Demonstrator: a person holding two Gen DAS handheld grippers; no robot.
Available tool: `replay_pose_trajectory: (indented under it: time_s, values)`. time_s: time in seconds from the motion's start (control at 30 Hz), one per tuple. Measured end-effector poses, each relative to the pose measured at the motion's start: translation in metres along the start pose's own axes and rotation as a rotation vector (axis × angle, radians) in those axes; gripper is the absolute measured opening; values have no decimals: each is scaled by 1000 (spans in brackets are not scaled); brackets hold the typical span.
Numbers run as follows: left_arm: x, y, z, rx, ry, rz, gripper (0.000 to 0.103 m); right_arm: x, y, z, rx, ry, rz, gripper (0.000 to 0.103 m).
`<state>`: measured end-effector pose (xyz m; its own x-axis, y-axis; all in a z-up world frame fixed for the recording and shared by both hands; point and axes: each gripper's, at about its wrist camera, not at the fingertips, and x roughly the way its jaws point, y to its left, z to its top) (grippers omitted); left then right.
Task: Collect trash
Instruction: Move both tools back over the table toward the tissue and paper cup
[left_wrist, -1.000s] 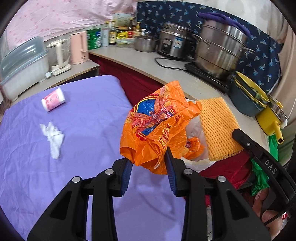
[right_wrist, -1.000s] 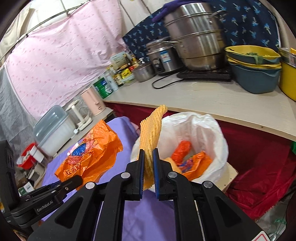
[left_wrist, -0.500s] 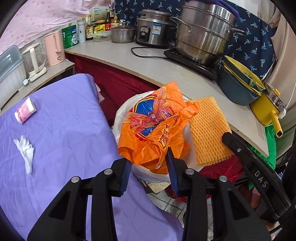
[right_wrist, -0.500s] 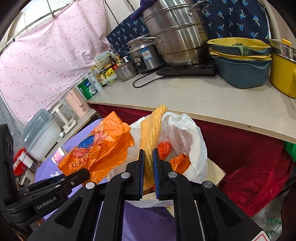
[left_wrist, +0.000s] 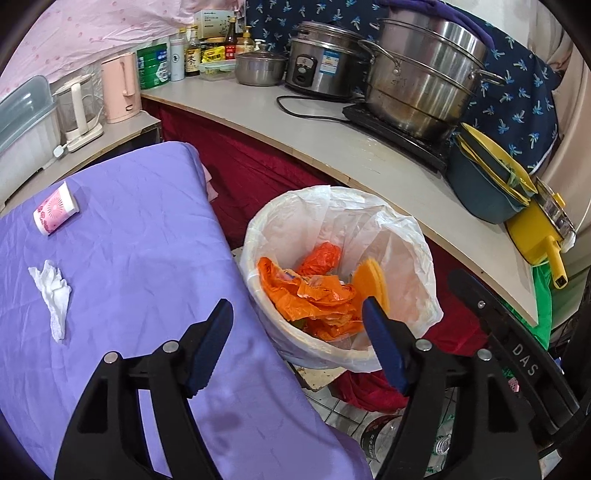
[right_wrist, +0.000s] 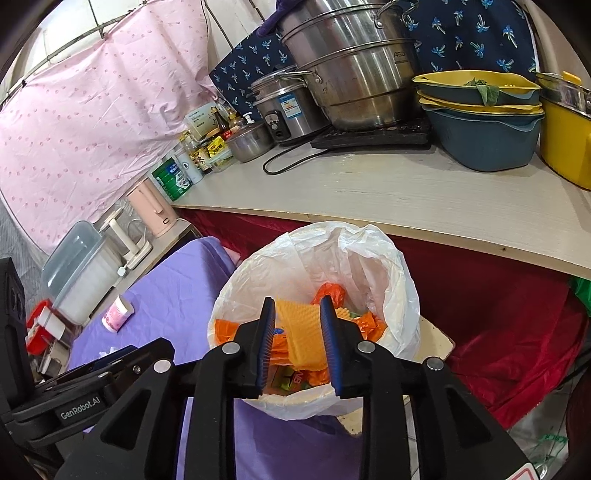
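The orange plastic bag (left_wrist: 306, 293) lies crumpled inside the white-lined trash bin (left_wrist: 334, 206) beside the purple table. An orange foam net (left_wrist: 371, 280) drops in next to it. My left gripper (left_wrist: 297, 314) hangs above the bin, its jaws opening wide with nothing between them. My right gripper (right_wrist: 297, 314) is over the bin (right_wrist: 391, 273) too, jaws opening; the foam net (right_wrist: 303, 334) shows between them, loose, not pressed by the pads. The orange bag (right_wrist: 225, 326) peeks out at the bin's left. On the purple cloth lie a pink paper cup (left_wrist: 55, 216) and a crumpled white tissue (left_wrist: 51, 293).
A curved counter (left_wrist: 332, 144) runs behind the bin with steel pots (left_wrist: 421, 85), a rice cooker, stacked blue and yellow basins (left_wrist: 487, 184) and bottles. Kettles and a covered plastic box stand at the far left. Red cloth hangs under the counter; a plastic bottle lies on the floor.
Both grippers have opened. The orange bag left my left gripper and fell into the bin; the foam net slipped from my right gripper down into it.
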<state>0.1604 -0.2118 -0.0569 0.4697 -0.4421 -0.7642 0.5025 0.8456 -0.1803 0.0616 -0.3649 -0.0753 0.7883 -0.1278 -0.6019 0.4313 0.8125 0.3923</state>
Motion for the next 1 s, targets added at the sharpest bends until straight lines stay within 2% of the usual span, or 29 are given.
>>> replay_pose_trajectory:
  time_s: [0.2,0.53,0.83,1.0]
  values:
    - [-9,18,-4,-34,-19,27,69,-4,13,-3,-15,1,20,26]
    - [-36,63,-8,-105,-62,83,69,-8,58,-10,-75,8,73,28]
    - [-59,110,-17,-170,-102,149,69,-4,105,-22,-141,25,115,38]
    - [-71,138,-23,-209,-120,191,69,2,130,-31,-175,44,140,40]
